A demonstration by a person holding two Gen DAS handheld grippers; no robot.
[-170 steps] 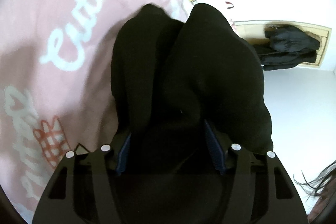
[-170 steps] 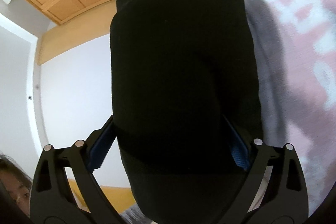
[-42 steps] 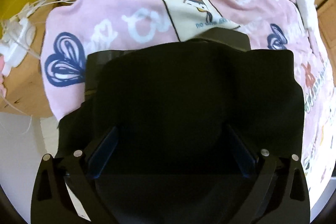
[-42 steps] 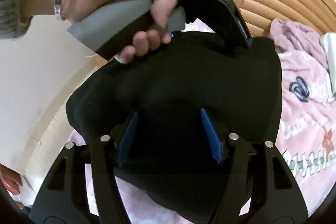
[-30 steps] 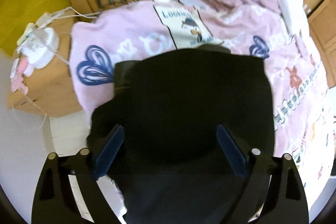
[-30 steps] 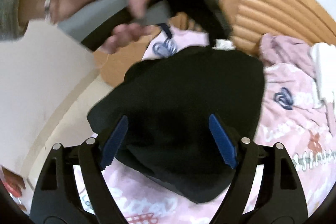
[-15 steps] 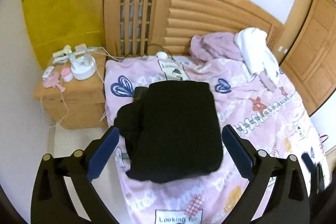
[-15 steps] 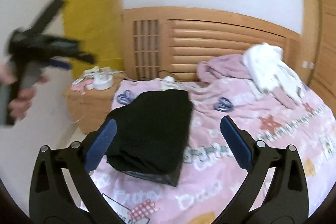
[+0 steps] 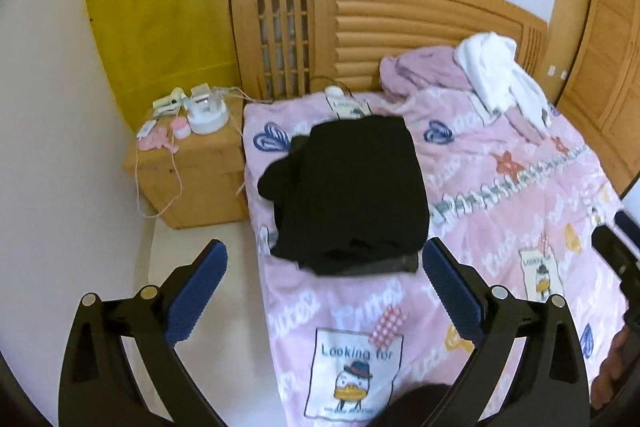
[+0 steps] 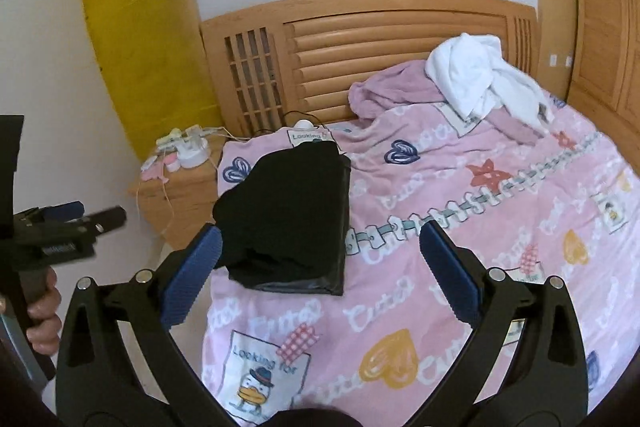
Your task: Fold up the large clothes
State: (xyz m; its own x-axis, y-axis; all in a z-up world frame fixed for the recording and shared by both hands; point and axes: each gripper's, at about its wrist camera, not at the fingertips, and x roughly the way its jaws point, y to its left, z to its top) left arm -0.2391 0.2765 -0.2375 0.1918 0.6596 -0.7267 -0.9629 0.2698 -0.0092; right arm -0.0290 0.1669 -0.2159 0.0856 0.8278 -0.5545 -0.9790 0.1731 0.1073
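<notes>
One black garment [image 9: 352, 187], folded into a thick rectangular bundle, lies on the pink blanket [image 9: 500, 227] near the left edge of the bed, towards the headboard [image 9: 400, 23] end, with a loose lobe of cloth spilling at its left side. Both grippers hang above the bed, well apart from it. The left gripper [image 9: 324, 279] is spread wide with nothing between its two blue pads [image 9: 196, 287], and the right gripper [image 10: 316, 263] is equally wide and empty. In the right wrist view the left gripper appears at the left border, held in a hand [image 10: 42, 315].

Counted: one black bundle, one crumpled white garment [image 9: 500, 75] and one mauve garment [image 9: 424, 75] by the headboard's right end, one wooden nightstand [image 9: 192, 175] beside the bed carrying small white and pink items.

Half a second ago the scene was much the same; about a second ago both grippers were close over the bundle, and earlier they clamped the black cloth.
</notes>
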